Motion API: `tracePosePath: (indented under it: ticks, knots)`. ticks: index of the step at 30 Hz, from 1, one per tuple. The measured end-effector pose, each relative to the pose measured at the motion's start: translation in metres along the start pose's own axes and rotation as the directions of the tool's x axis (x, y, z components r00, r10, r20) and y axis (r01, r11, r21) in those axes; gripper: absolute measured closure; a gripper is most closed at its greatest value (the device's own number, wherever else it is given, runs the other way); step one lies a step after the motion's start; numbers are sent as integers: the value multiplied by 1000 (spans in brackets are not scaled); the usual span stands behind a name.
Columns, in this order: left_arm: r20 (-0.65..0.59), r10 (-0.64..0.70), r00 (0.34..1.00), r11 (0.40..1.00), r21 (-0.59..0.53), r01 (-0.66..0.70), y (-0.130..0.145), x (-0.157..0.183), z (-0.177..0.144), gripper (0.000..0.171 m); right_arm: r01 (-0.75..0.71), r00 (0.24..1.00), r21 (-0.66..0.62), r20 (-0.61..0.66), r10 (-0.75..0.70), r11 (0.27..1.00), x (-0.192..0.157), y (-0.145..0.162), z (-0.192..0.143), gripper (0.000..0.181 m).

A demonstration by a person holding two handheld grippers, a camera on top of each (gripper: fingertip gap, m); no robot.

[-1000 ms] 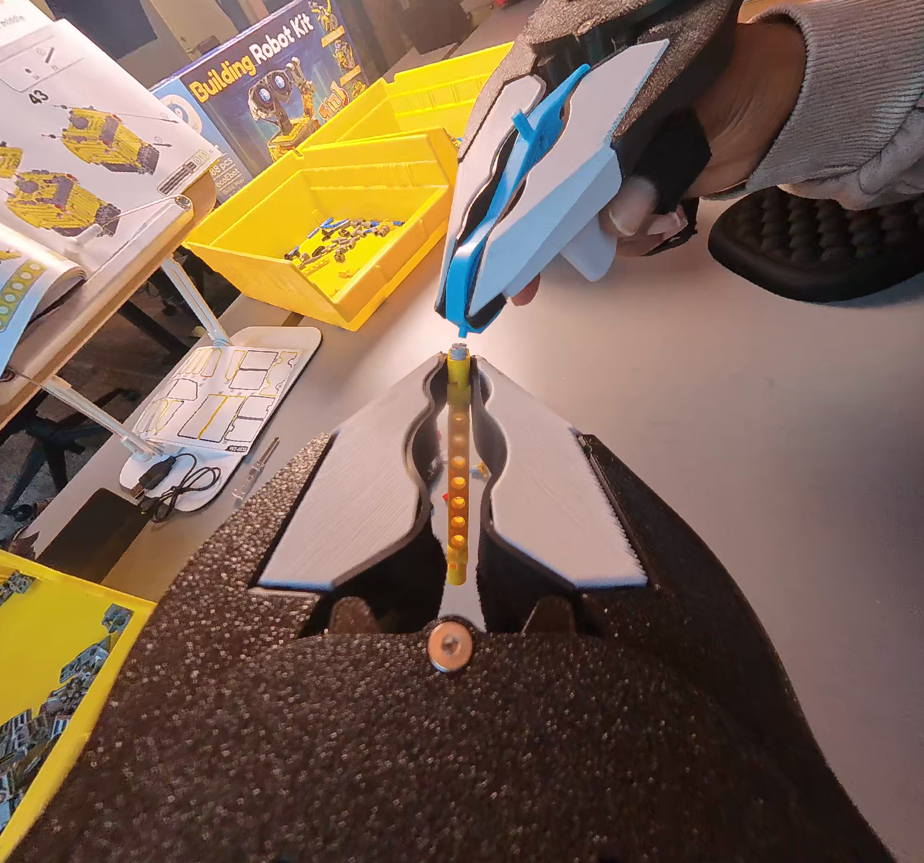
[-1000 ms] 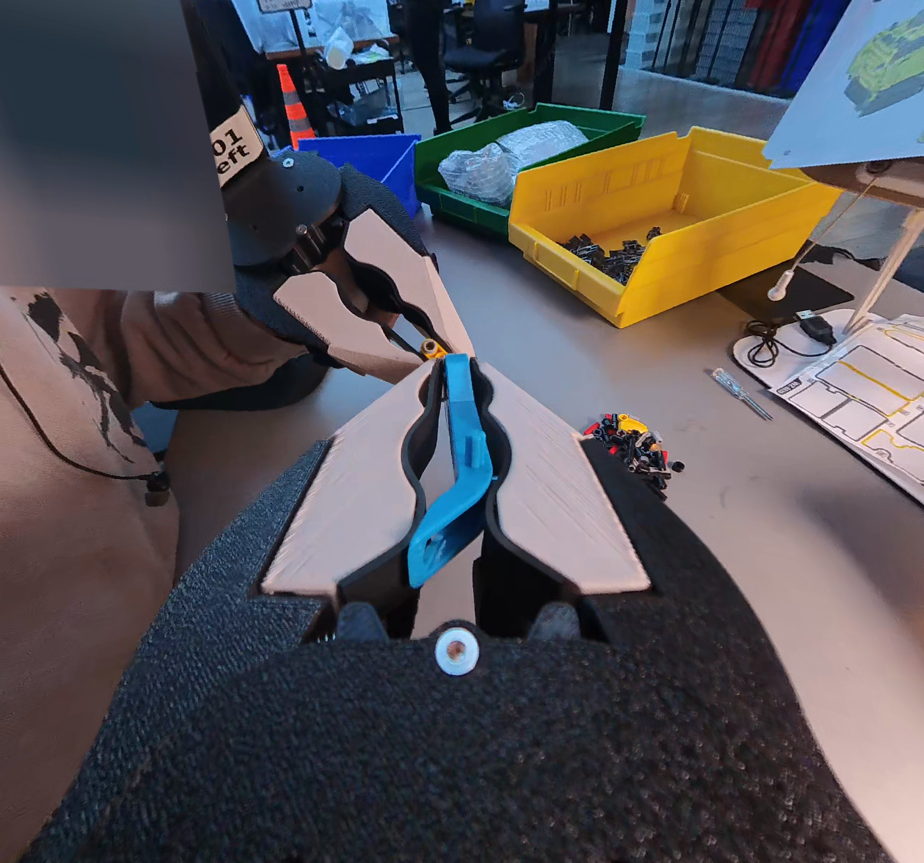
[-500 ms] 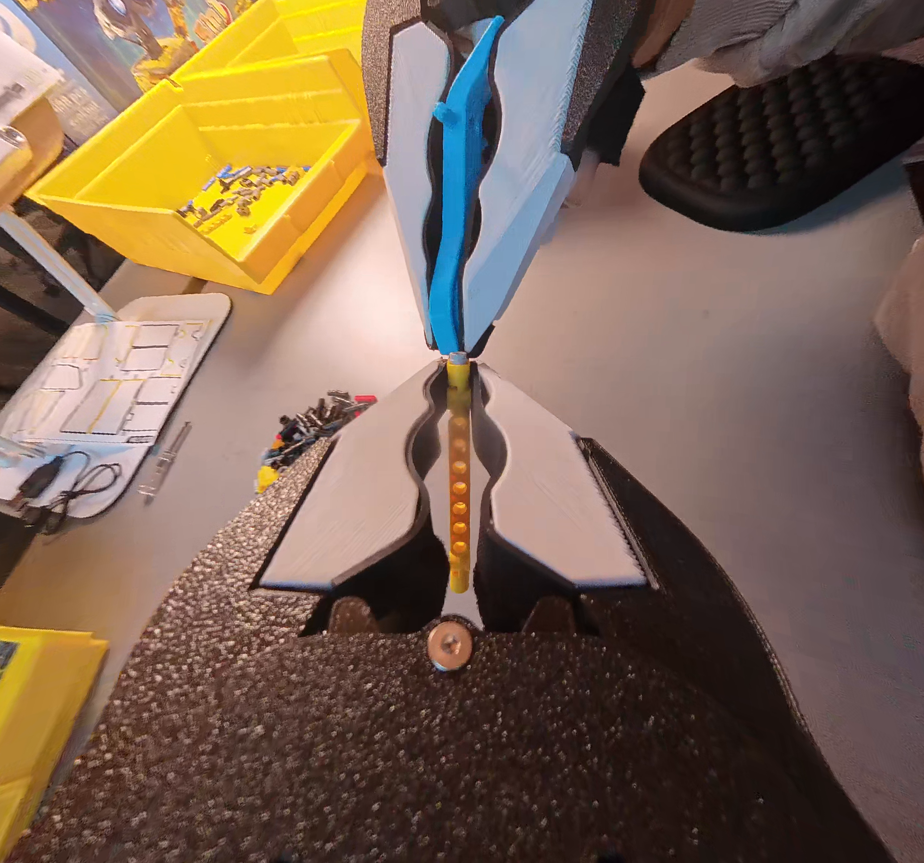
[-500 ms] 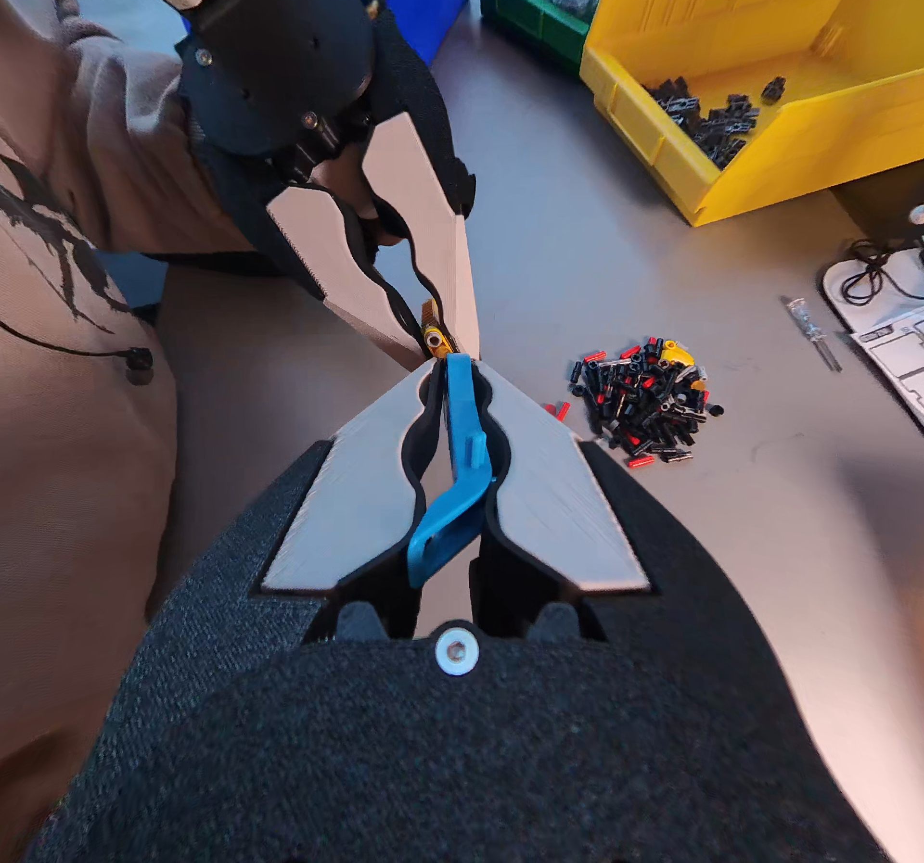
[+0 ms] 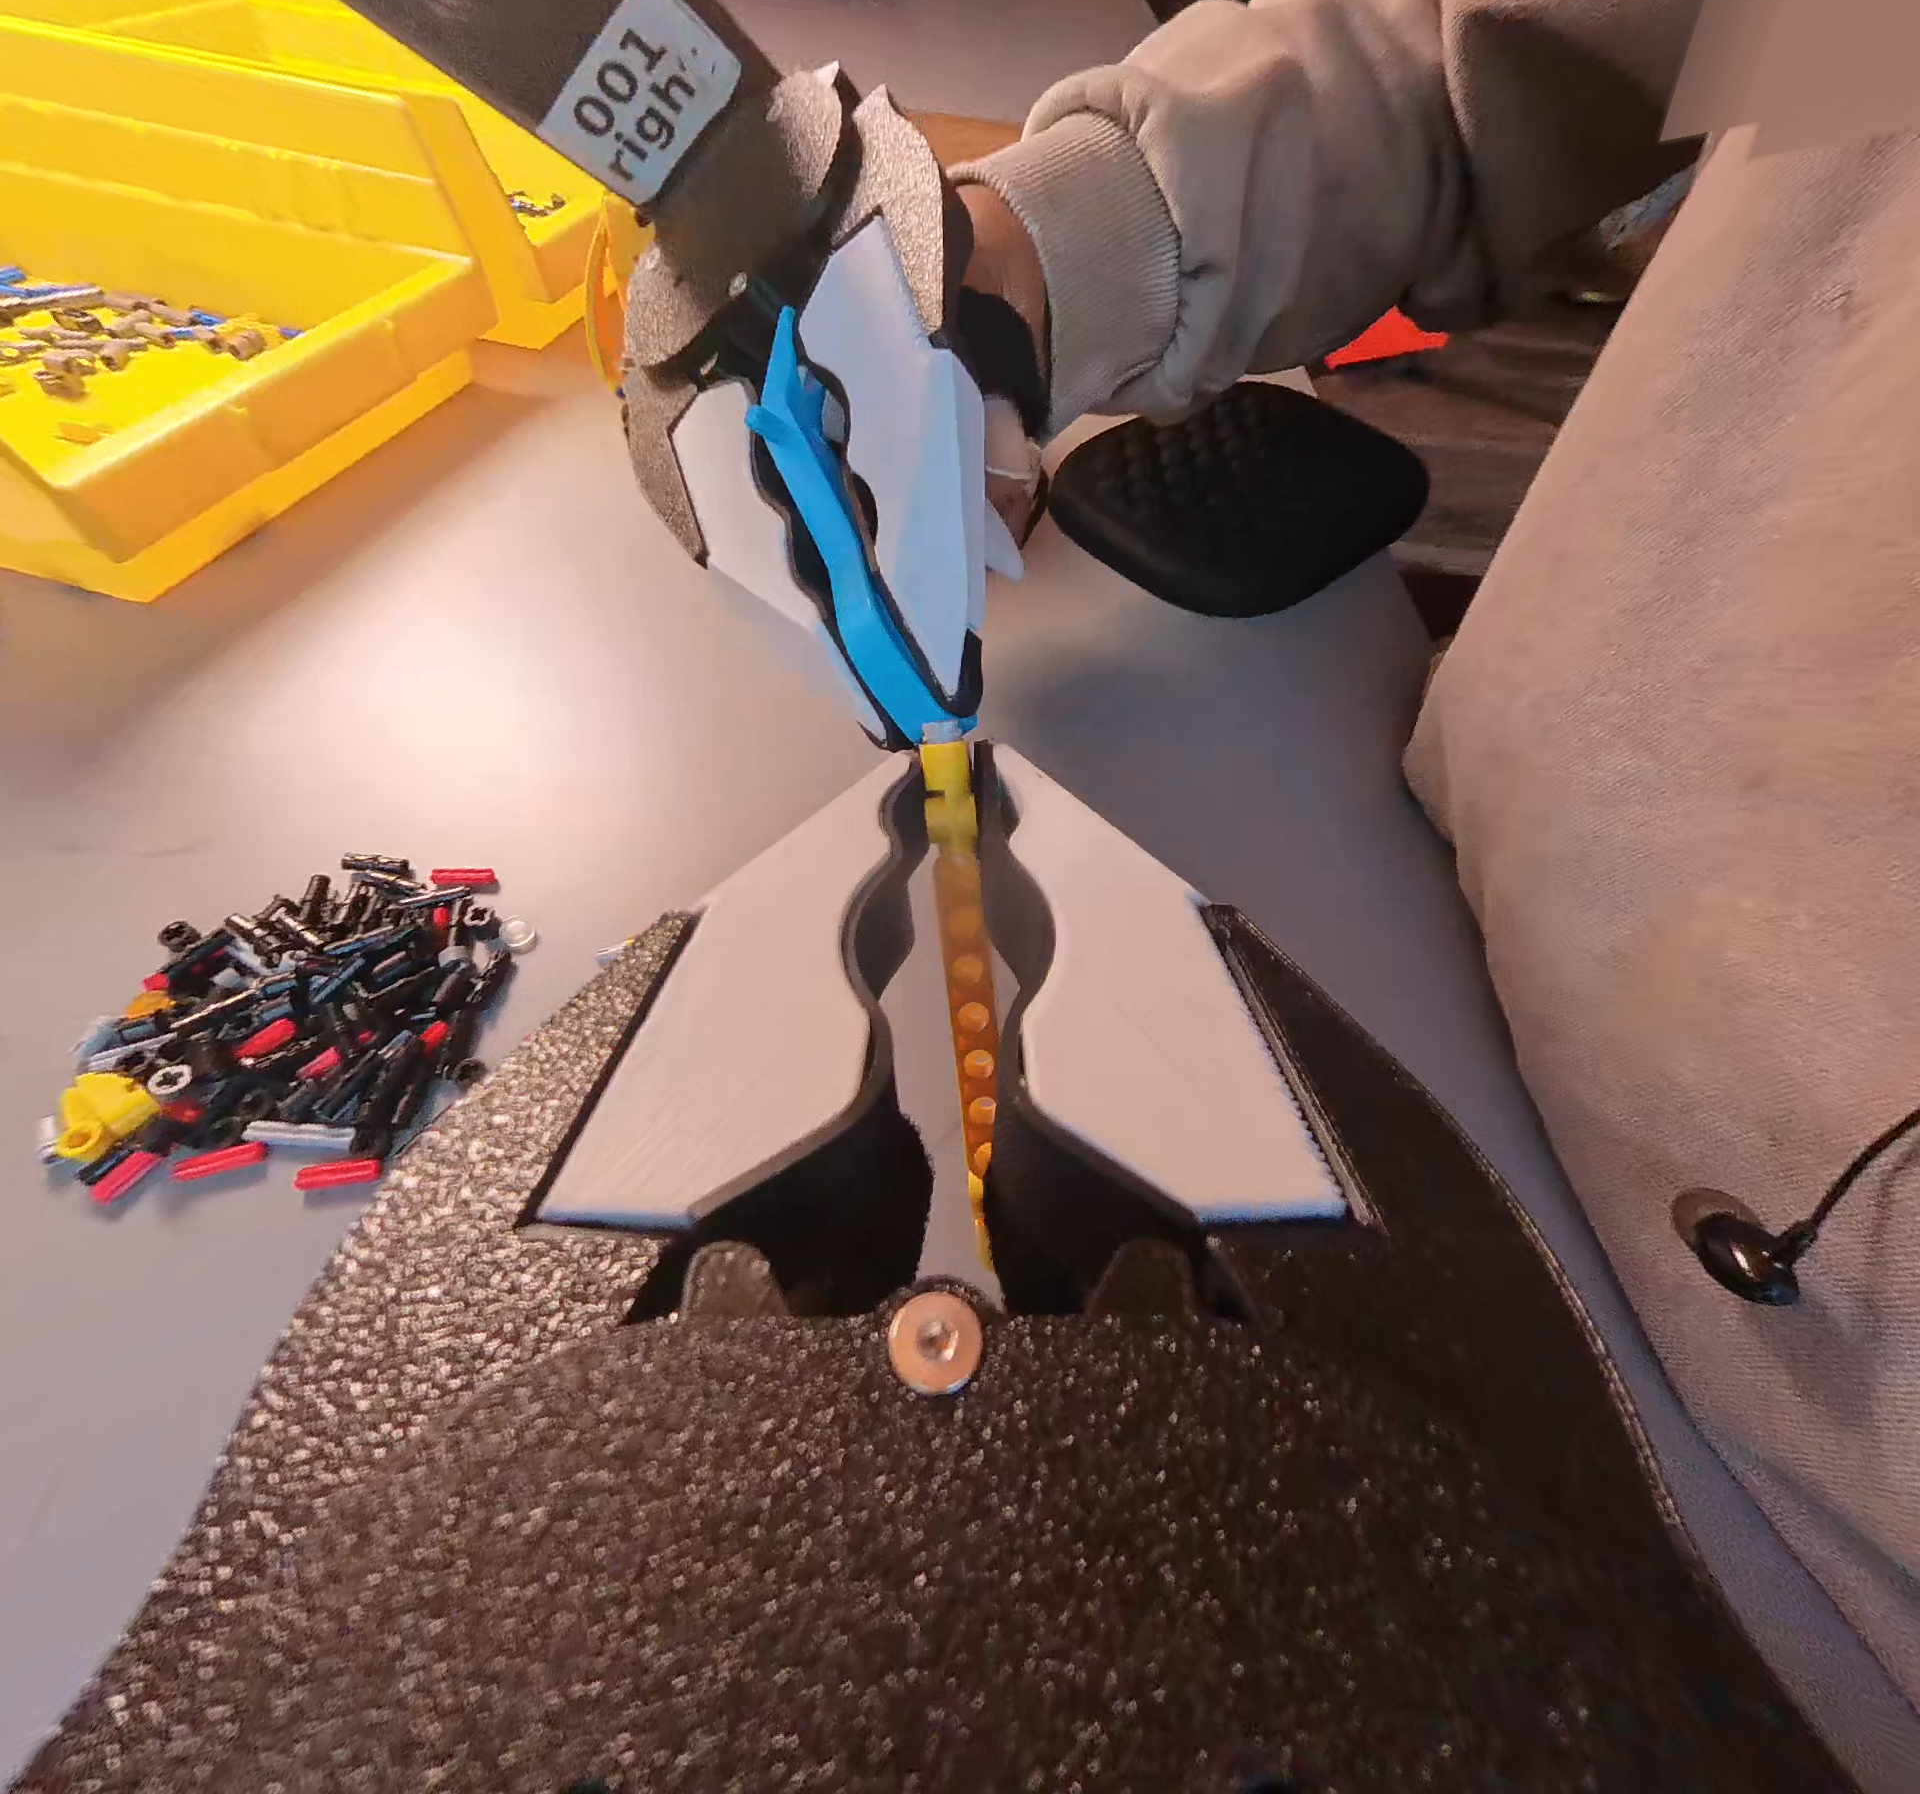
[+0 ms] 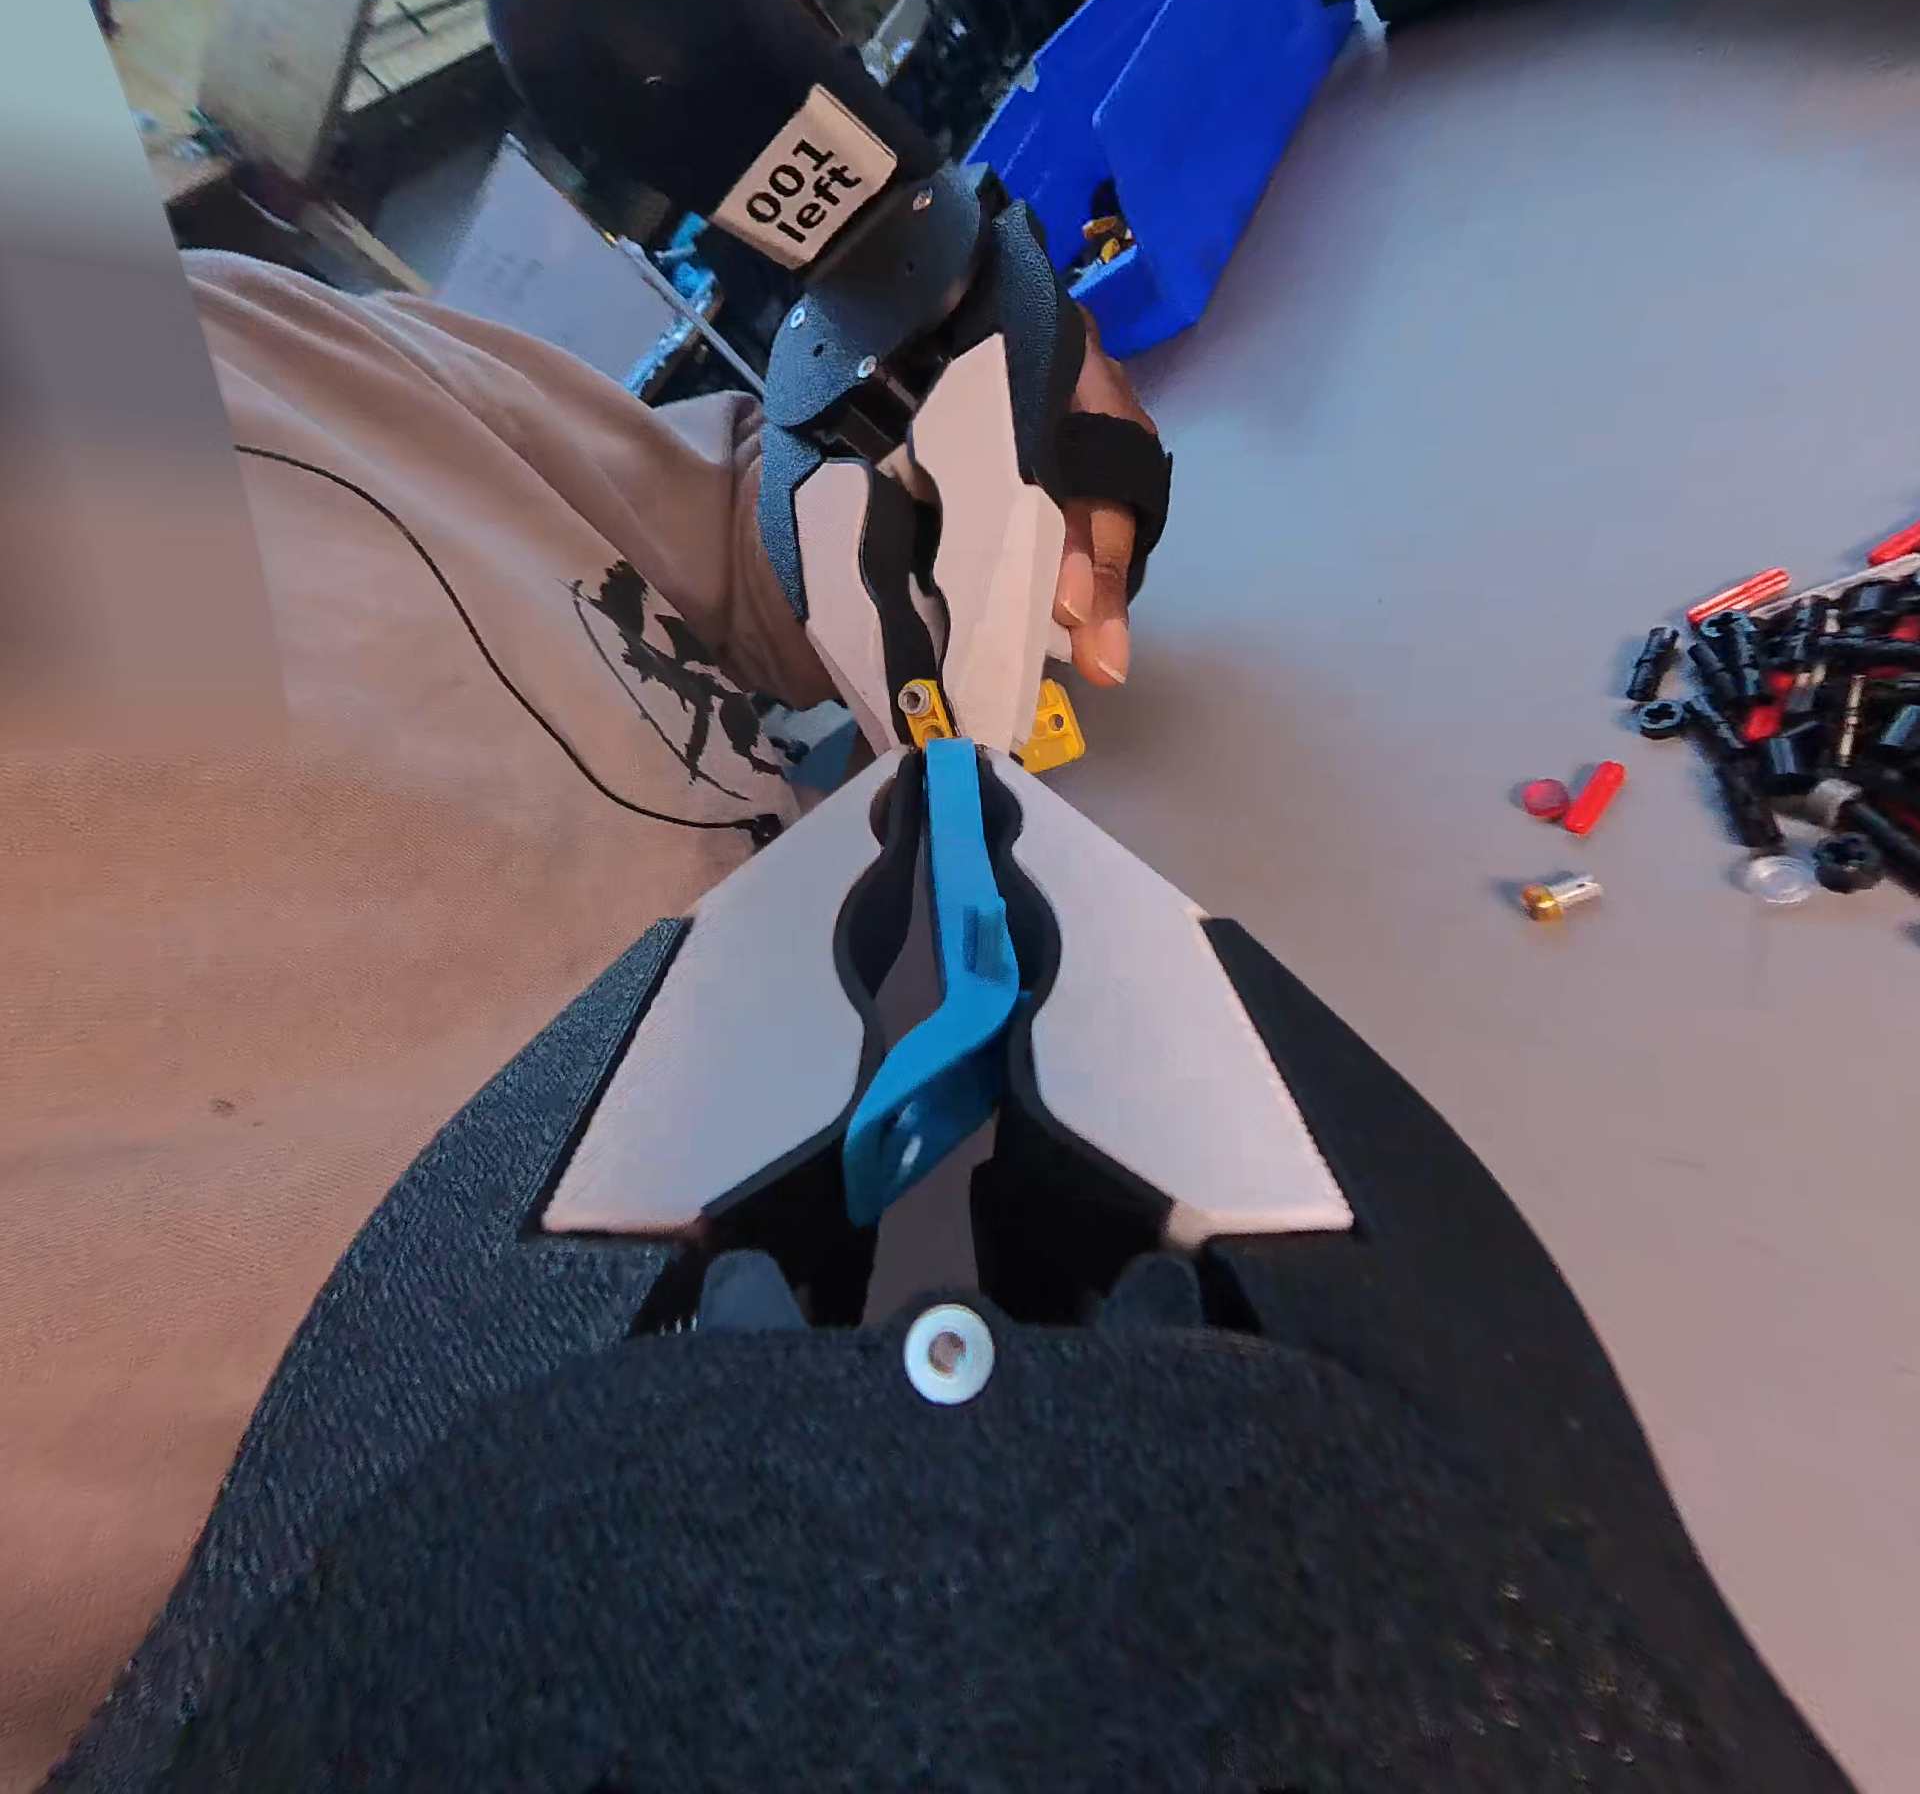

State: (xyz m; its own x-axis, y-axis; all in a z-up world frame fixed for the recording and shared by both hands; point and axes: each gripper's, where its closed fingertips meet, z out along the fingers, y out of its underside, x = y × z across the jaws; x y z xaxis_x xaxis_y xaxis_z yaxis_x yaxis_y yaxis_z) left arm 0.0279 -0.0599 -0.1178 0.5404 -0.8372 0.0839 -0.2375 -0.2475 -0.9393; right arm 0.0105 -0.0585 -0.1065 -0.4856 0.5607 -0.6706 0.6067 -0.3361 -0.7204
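My left gripper is shut on a yellow beam with a row of holes, which runs back between its fingers. My right gripper is shut on a blue bent tool. The two grippers meet tip to tip above the grey table. The blue tool's tip touches a small grey pin at the beam's front end. In the right wrist view the beam's end shows a grey pin in its hole. A second yellow piece shows just behind the left gripper's fingers.
A pile of small black, red and yellow parts lies on the table, left of my left gripper. Yellow bins with small parts stand at the far left. A black textured pad lies behind. A blue bin stands farther off. The person's sleeve and body are close. My left and right fingertips are right by each other.
Both grippers have tilted downward and swung round together, still tip to tip. The parts pile has come into the left wrist view; the instruction sheets and box have left it.
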Motion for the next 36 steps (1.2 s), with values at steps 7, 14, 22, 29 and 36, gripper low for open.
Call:
tracePosePath:
  ticks: [7, 14, 22, 29, 36]
  knots:
    - [-55, -39, 998, 996, 74, 43, -12, 6, -5, 167, -96, 987, 124, 142, 78, 988, -11, -6, -2, 174]
    - [-85, -53, 995, 992, 109, 62, -17, 9, -7, 167, -132, 976, 192, 197, 94, 972, -16, -9, -2, 174]
    - [95, 48, 994, 999, -19, -46, -1, -10, -3, 165, 141, 978, 91, -170, -124, 986, 6, -9, -2, 173]
    - [149, 31, 988, 999, 13, -34, -3, -17, -6, 167, 197, 933, 89, -322, -158, 976, 12, -14, -2, 174]
    - [33, 12, 999, 984, 176, -18, -29, 1, -5, 166, -179, 976, 420, 189, 107, 890, -23, -41, 2, 174]
